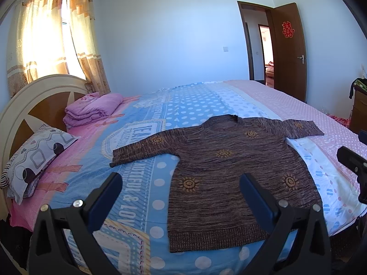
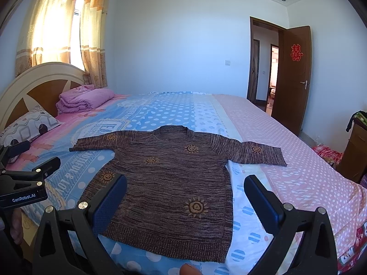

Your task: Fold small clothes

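Brown knit sweater point(image 2: 174, 183) lies flat on the bedsheet point(image 2: 286, 160), centre of both frames, front up, unfolded. Yarn is mottled brown/dark w/ fine horizontal streaks; orange sun-like motifs scattered over chest, belly & sleeves. Round ribbed neck toward top of frame, ribbed hem toward bottom edge. Both short sleeves spread out sideways, left one reaching mid-left of frame, right one mid-right. Fabric looks smooth, few wrinkles.

Left gripper point(image 1: 181, 197) at bottom of left wrist view, jaws wide apart, nothing between them; it hovers above sheet & sweater's lower left part, no contact seen. Right gripper point(image 2: 185, 199) at bottom of right wrist view, also spread wide, holding nothing, over the sweater's hem area. Left gripper body also shows at left edge of right wrist view.

Sheet is blue w/ white dots & lettering, pink dotted on right. Folded pink blanket point(image 1: 91, 110) & patterned pillow point(image 1: 34, 155) at upper left near headboard point(image 1: 27, 105). Open brown door point(image 2: 291, 73) at right.
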A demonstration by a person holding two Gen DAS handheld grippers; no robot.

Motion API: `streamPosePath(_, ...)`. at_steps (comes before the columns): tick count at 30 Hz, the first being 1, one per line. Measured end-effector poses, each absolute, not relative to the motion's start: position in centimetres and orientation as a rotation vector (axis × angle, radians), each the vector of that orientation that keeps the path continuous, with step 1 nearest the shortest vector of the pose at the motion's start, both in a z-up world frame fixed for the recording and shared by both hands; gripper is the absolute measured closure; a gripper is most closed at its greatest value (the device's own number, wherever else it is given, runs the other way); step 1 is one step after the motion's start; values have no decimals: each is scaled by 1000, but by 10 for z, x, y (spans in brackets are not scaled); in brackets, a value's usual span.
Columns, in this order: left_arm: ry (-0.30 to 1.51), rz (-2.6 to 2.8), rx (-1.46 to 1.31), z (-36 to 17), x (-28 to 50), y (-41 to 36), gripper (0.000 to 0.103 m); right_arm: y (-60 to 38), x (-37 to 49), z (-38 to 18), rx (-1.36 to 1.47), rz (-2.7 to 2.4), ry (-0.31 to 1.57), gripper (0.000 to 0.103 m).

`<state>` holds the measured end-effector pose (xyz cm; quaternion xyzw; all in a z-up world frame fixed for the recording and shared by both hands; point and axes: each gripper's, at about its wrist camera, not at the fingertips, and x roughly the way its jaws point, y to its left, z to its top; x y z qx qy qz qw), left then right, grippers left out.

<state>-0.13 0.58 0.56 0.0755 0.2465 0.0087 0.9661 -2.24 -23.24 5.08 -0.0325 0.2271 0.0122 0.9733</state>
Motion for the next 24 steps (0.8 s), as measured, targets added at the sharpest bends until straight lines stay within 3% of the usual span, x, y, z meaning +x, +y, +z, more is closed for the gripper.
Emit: streamPosePath(24, 499, 26, 140, 7, 0, 13, 0, -228, -19, 46, -80, 30, 483, 1)
